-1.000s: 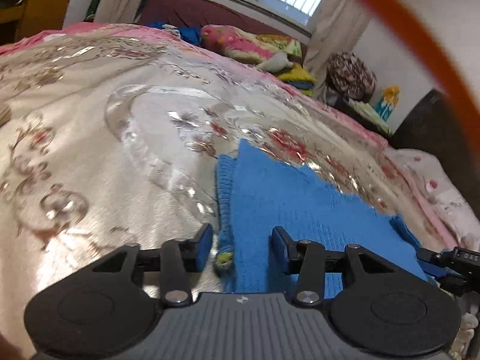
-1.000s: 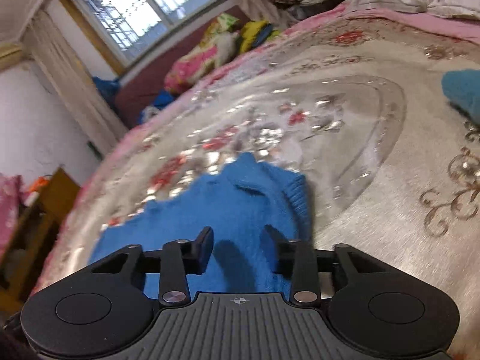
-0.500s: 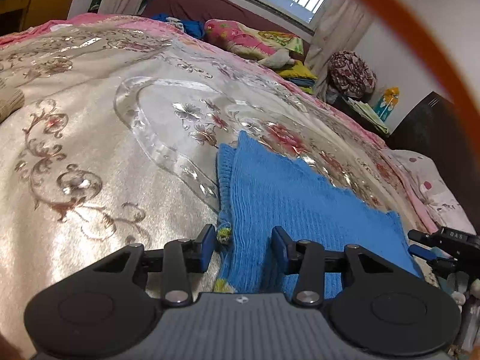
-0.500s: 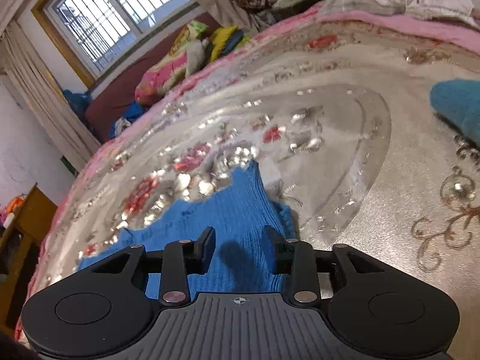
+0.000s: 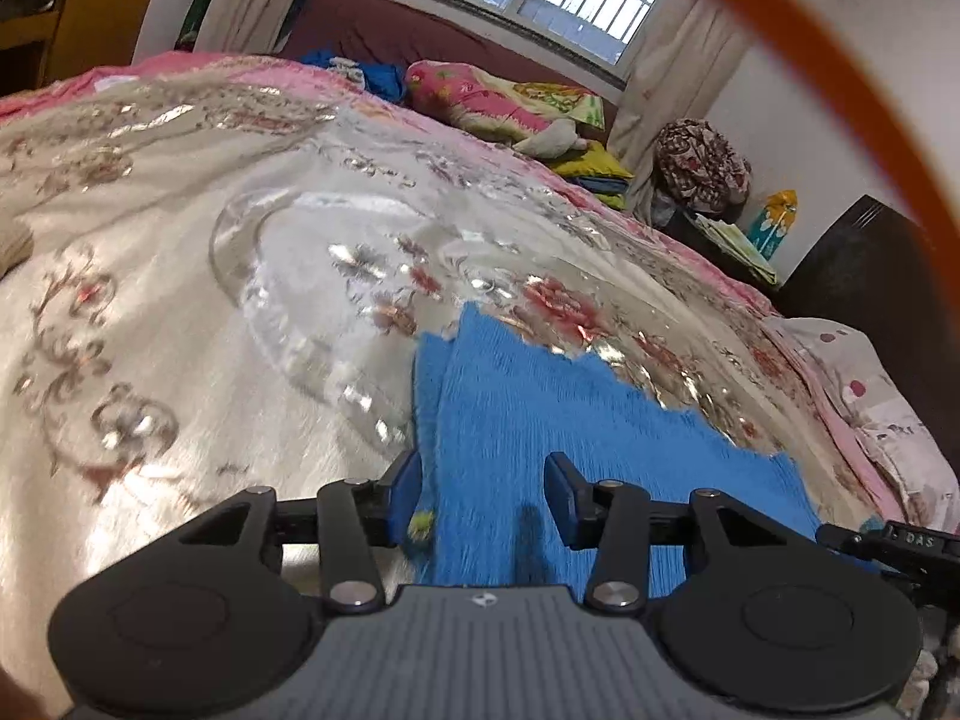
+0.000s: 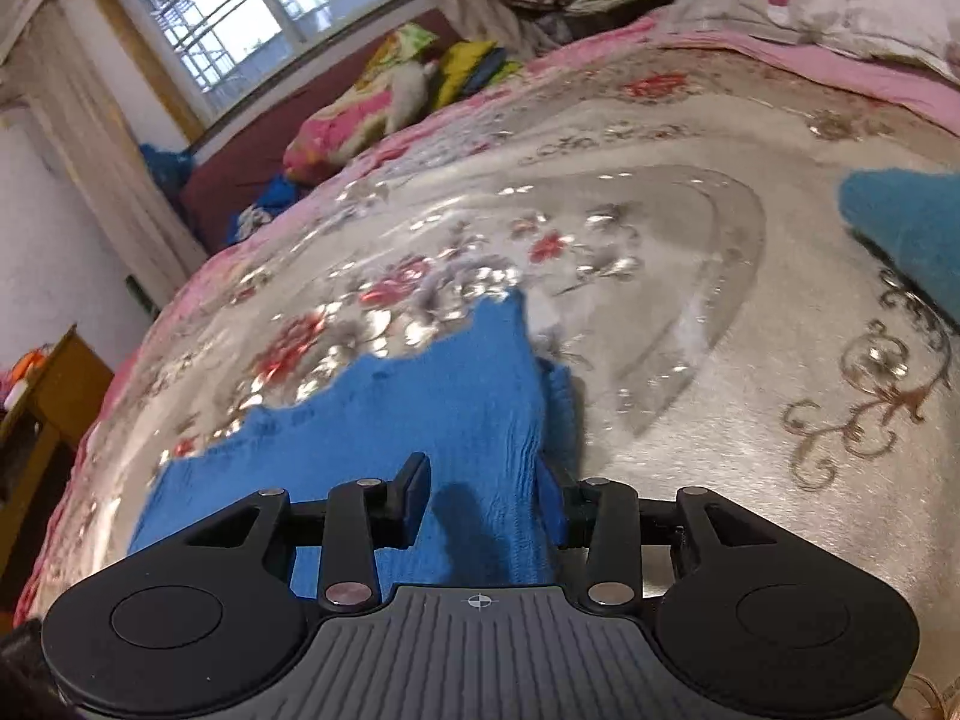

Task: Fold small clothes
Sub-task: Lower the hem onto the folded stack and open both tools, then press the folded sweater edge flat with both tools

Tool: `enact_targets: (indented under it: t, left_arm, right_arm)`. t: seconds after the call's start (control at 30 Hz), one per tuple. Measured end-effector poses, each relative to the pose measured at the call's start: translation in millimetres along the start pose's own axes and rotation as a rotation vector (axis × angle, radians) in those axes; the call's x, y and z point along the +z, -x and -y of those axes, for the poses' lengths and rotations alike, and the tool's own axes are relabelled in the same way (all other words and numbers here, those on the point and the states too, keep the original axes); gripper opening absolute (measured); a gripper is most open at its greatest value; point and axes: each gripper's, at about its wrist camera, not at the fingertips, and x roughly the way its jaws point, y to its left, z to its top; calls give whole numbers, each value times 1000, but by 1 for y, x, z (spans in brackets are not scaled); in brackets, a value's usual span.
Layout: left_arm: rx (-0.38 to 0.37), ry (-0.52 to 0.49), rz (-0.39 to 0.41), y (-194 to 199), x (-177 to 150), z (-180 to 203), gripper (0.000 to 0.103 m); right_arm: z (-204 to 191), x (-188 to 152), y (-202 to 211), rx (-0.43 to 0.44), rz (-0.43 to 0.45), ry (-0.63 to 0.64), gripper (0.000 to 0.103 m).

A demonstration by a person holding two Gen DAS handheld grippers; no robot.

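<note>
Lying flat on the shiny floral bedspread (image 5: 150, 312), over its near part: one blue knit garment (image 5: 540, 420), ribbed, soft, with a jagged far edge. Sitting far right in the right wrist view: one teal fuzzy cloth (image 6: 906, 228), well apart. Hovering over the knit's left edge: left gripper (image 5: 483, 495), jaws part-open, pads not pressing. Straddling the right edge: right gripper (image 6: 483, 495), jaws having just been opening, knit between them, not squeezed. Two grippers, black, blue-padded.
</note>
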Motion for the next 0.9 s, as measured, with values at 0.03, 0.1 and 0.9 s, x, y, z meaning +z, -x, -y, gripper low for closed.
enact_targets:
  t: [0.03,0.1,0.9]
  left_arm:
    - [-5,-16,0,-3,3,3,49]
    - [7,-58,-9,-12,9,11,49]
    - [83,-150,-38,-46,22,20,21]
  right_arm:
    - [-1,-1,-1,1,-1,0,39]
    - [-1,-3,-2,1,-6,-2,39]
    - [8,-5,-6,4,-14,-5,39]
